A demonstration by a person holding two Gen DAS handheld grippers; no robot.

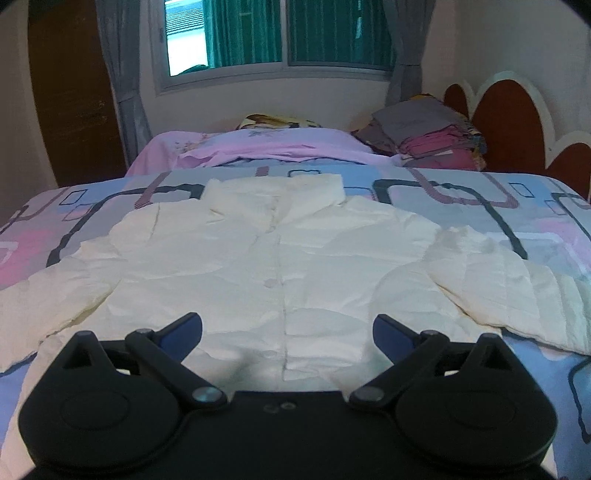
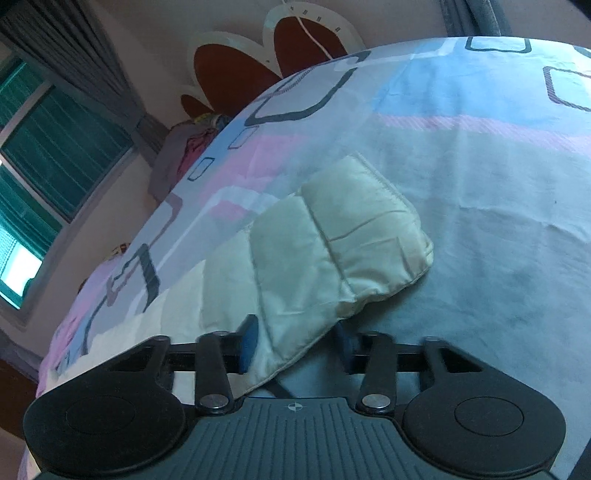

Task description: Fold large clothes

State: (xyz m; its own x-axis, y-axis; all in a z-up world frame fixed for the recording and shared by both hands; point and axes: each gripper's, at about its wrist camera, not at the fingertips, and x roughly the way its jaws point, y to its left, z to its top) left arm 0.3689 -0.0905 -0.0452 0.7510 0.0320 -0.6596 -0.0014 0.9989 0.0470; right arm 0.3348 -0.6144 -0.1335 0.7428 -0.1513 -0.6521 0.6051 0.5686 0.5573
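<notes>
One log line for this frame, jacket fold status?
stage: fold not begun | jacket: flat on bed | left gripper: open above hem | right gripper: around sleeve

We hold our left gripper (image 1: 287, 332) tilted downward, its jaws spread wide with nothing between them. Our right gripper (image 2: 295, 345) is rolled sideways, its jaws seemingly closed on the jacket sleeve (image 2: 332, 243).

Cream quilted jacket (image 1: 280, 258) spread on bedsheet (image 1: 461, 192) patterned in blue, pink and grey with dark rounded rectangles; teal curtains (image 1: 243, 33); reddish-brown, white-edged headboard (image 1: 509, 122); pink folded stack (image 1: 436, 144).
</notes>
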